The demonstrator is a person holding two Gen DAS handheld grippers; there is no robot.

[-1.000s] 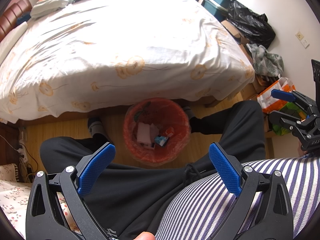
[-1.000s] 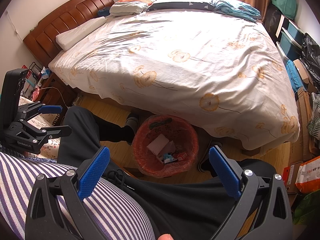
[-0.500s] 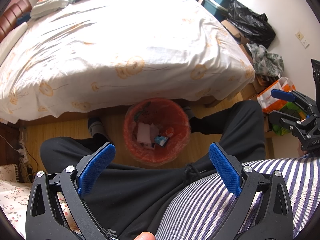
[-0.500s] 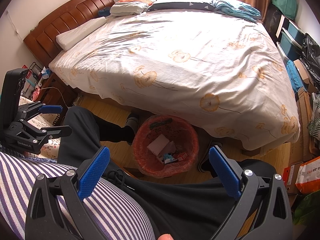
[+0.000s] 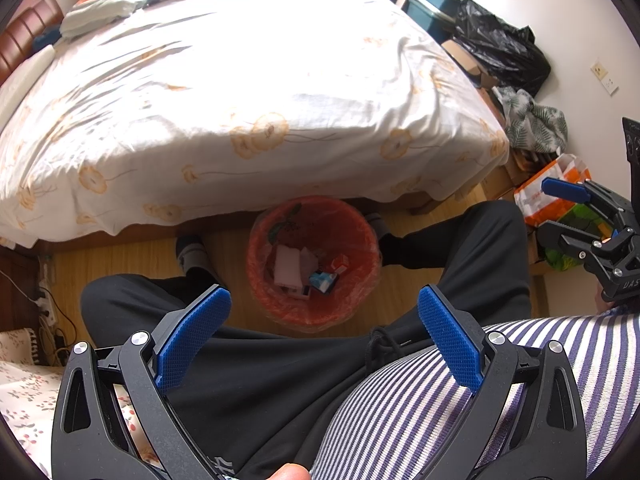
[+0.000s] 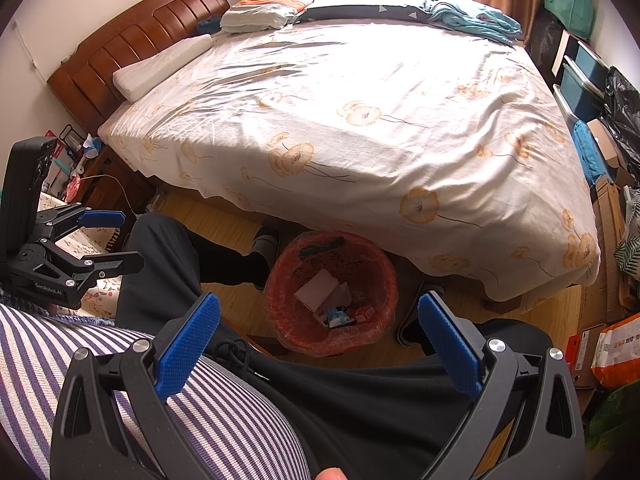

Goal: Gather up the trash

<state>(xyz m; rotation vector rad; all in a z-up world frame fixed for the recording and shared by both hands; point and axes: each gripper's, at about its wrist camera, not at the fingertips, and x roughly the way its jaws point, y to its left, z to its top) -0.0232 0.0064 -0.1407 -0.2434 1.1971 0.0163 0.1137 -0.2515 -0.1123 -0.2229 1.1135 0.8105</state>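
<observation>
A round trash bin with a red liner [image 5: 256,264] [image 6: 384,280] stands on the wooden floor at the foot of the bed, between the seated person's feet. Inside lie white paper [image 5: 287,267] [image 6: 317,289], a small blue-white packet [image 5: 323,280] [image 6: 337,315] and a red-white wrapper [image 5: 339,263] [image 6: 365,312]. My left gripper [image 5: 324,312] [image 6: 114,236] is held open above the person's lap, nothing between its blue pads. My right gripper [image 6: 319,316] [image 5: 556,208] is open and empty too, off to the person's right side.
A bed with a white flowered cover [image 5: 224,92] [image 6: 360,120] fills the far side. The person's black-trousered legs [image 5: 480,248] [image 6: 168,256] flank the bin. Bags and boxes [image 5: 500,52] [image 6: 612,344] crowd the right wall. Cables and a nightstand [image 6: 100,176] sit left.
</observation>
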